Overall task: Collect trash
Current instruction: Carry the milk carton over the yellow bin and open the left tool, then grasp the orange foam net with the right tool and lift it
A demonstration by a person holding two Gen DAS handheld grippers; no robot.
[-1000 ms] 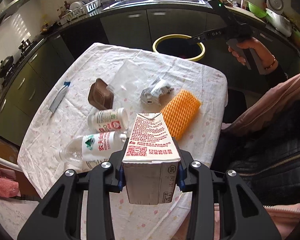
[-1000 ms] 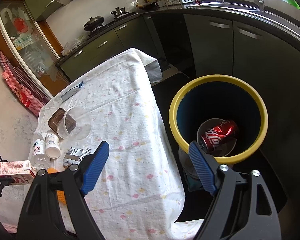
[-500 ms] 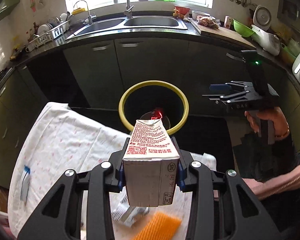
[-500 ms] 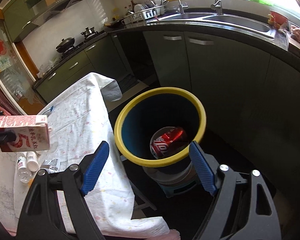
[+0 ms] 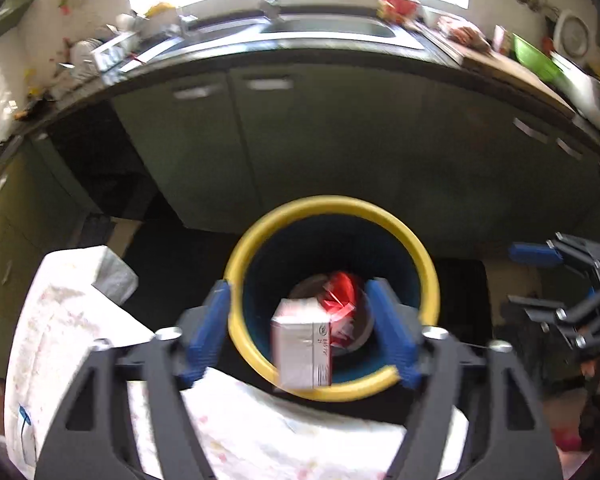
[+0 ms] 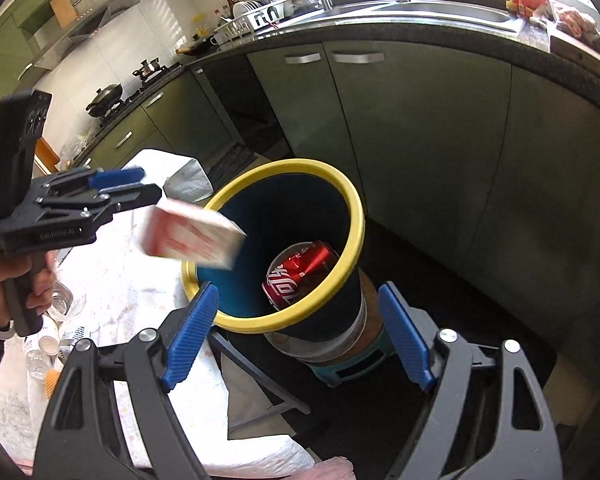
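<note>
- Two claws are in my views: my left claw [image 5: 302, 330] has its jaws opening, and the milk carton [image 5: 302, 346] sits loose between the blue pads [image 5: 208, 330], touching neither.
- From my right wrist camera, the carton [image 6: 192, 240] is blurred and tilted in mid-air, just ahead of and below the left claw [image 6: 140, 184], over the near rim of the bin.
- Straight ahead of my left claw lies the yellow-rimmed trash bin [image 5: 332, 204], its mouth open beneath the carton.
- Inside it I see a red soda can [image 6: 300, 276] lying on its side at the bottom.
- My right claw [image 6: 298, 338] stands wide with nothing between its pads; the bin [image 6: 350, 216] fills the gap just ahead of it.
- A hand [image 6: 16, 284] grips the left claw's handle, off to the left of my right claw.
- Behind and left of both claws is the counter with its flowered white cloth [image 5: 60, 320].
- On that cloth [image 6: 108, 276], left of my right claw, more trash remains: a clear cup [image 6: 64, 304] and small white bottles [image 6: 46, 346], partly hidden by the hand.
- My right claw also shows at the right edge of the left view [image 5: 540, 280], well apart from the carton.
</note>
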